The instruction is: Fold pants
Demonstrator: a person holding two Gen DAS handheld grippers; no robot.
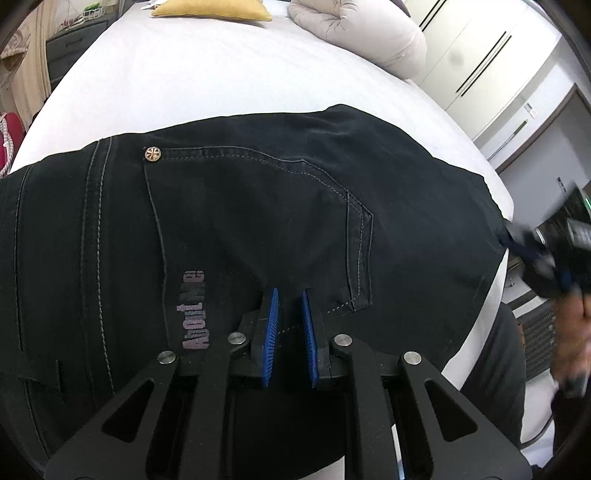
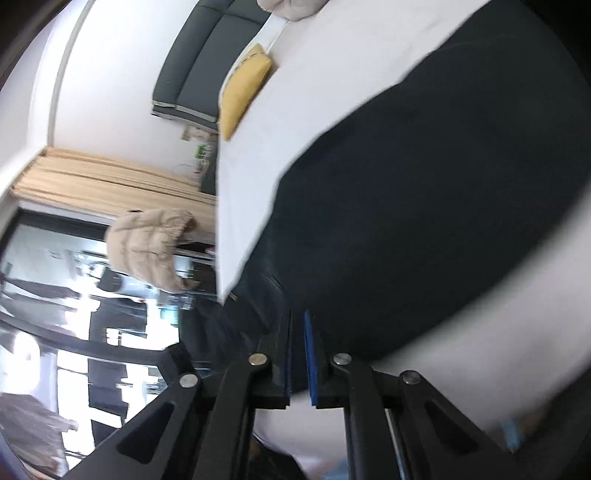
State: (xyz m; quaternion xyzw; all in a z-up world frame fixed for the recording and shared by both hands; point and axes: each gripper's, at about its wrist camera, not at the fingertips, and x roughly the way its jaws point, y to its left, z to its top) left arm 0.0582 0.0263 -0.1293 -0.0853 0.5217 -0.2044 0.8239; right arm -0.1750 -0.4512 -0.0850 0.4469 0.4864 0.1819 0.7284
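Observation:
Black jeans lie folded on the white bed, back pocket, a brass rivet and a purple logo facing up. My left gripper hovers over the pocket area with its blue pads a narrow gap apart and nothing between them. My right gripper shows blurred at the pants' right edge. In the right wrist view, tilted sideways, the right gripper has its pads nearly together at the edge of the pants; whether cloth is pinched is unclear.
A yellow cushion and a beige rolled duvet lie at the head of the bed. White wardrobes stand to the right. A grey headboard, curtains and a window appear in the right wrist view.

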